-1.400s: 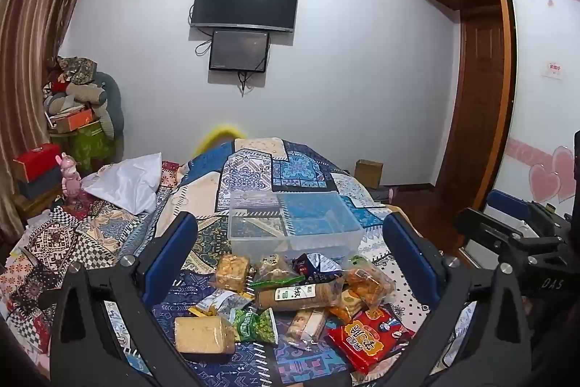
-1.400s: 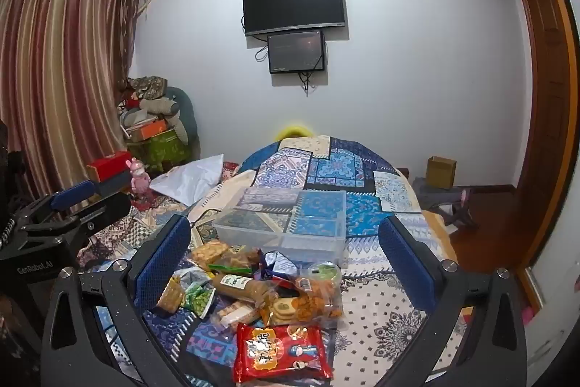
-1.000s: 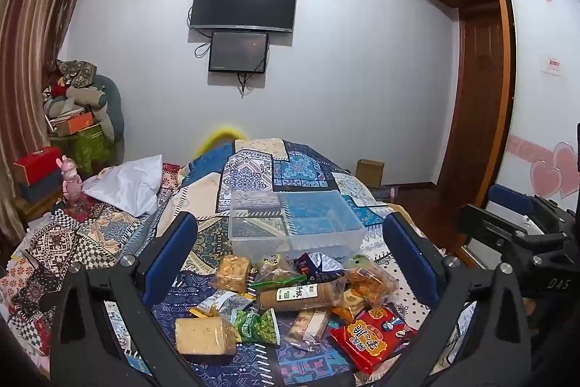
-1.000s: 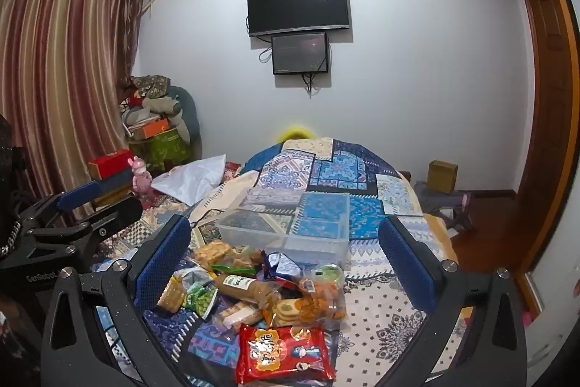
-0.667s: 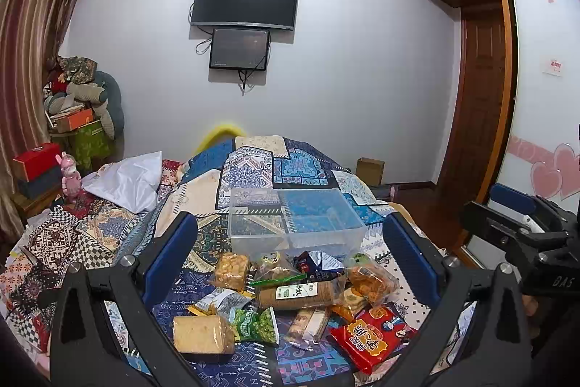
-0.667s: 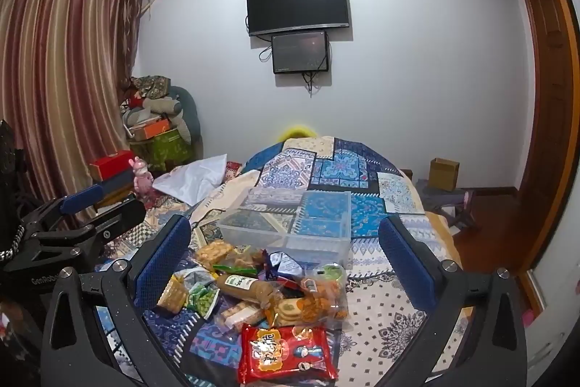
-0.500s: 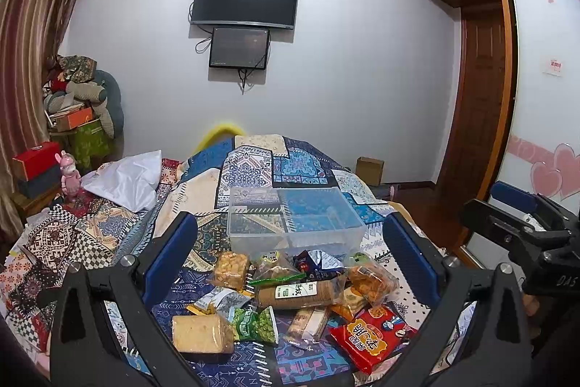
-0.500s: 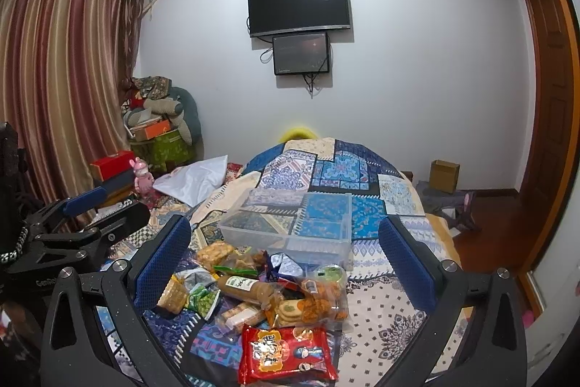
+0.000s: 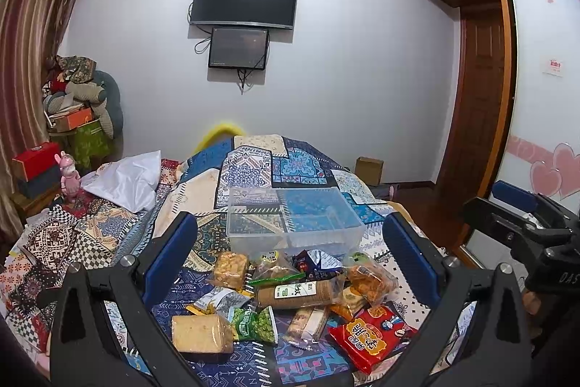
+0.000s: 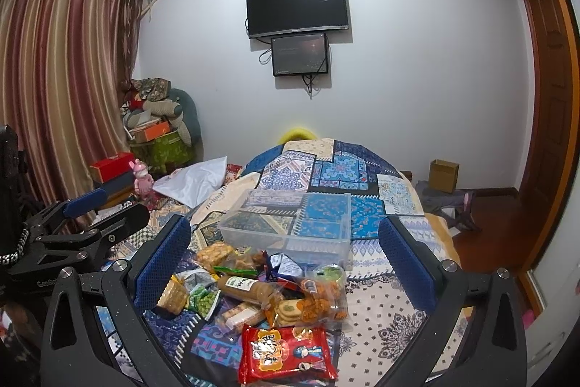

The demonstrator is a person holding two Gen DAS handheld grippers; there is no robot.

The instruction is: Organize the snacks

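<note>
Patchwork bedspread (image 9: 250, 165), snack pile (image 9: 290, 292) before clear bin (image 9: 290, 223), jaws spread

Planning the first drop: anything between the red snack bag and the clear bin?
Yes. The red bag lies nearest; the rest of the snack pile, biscuit roll included, sits between it and the clear bin. Lift it over. The bin's top is open.

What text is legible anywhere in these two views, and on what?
"DAS": right gripper body, cut off at the frame edge.
"GenRobot": left gripper body, partly cut off.
Red snack bag: large Chinese characters, unreadable here.
Biscuit roll label: too small.
Wall sign: blurred.
</note>
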